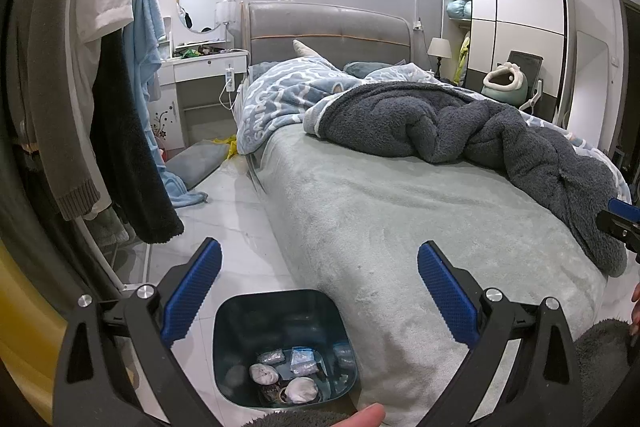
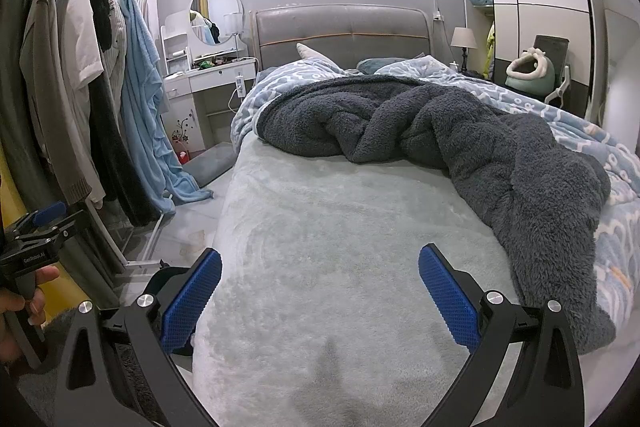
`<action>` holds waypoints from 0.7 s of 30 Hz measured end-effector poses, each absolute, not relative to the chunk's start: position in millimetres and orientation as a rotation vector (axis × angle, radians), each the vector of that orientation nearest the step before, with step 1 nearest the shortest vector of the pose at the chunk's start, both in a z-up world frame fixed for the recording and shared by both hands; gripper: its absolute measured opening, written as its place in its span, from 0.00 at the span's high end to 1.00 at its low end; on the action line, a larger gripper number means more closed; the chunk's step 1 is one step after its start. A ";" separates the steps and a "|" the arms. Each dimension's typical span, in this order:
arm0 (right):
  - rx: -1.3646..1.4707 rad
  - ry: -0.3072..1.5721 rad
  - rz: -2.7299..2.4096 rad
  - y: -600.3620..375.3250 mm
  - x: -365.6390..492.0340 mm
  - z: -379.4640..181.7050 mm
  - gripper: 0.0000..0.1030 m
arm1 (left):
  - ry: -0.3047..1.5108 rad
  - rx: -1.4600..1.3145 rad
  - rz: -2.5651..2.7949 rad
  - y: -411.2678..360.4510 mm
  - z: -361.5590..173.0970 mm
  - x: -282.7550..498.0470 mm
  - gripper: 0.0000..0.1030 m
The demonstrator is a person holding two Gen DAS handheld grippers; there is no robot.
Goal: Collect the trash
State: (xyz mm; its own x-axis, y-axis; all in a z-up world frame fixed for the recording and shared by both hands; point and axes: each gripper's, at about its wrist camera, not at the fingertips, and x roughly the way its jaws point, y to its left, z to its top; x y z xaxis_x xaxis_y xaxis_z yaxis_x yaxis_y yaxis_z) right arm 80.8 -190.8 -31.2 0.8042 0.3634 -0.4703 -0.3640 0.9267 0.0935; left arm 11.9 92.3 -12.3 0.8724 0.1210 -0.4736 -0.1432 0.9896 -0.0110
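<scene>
A dark teal trash bin point(image 1: 240, 319) stands on the floor against the bed's near left corner. Inside it lie two crumpled white tissues point(image 1: 263, 373), silvery and blue wrappers point(image 1: 303, 359) and other scraps. My left gripper point(image 1: 320, 291) hangs open above the bin, nothing between its blue pads. My right gripper point(image 2: 320, 295) is open over the grey-green bedsheet point(image 2: 340, 219), also holding nothing. In the right wrist view the left gripper point(image 2: 44, 221) shows at the left edge, held by a hand point(image 2: 24, 301). No loose trash shows on the sheet.
A rumpled dark grey fleece blanket point(image 2: 460, 131) and a blue patterned duvet point(image 1: 280, 99) cover the far part of the bed. A clothes rack point(image 1: 100, 87) with hanging garments lines the narrow floor strip on the left. A white vanity point(image 1: 204, 67) and a wardrobe point(image 1: 516, 27) stand behind.
</scene>
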 end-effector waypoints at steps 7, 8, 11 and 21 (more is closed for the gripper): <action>-0.002 0.503 0.389 -190.9 80.5 -31.0 0.03 | 0.492 -0.045 0.138 92.6 -12.5 12.0 0.03; -0.001 0.503 0.389 -190.8 80.5 -31.1 0.03 | 0.493 -0.045 0.138 92.6 -12.5 12.1 0.03; -0.002 0.507 0.390 -189.9 81.0 -32.3 0.03 | 0.492 -0.045 0.140 92.1 -12.2 11.9 0.03; -0.002 0.507 0.389 -189.6 80.6 -31.9 0.03 | 0.493 -0.053 0.144 93.3 -11.6 12.1 0.03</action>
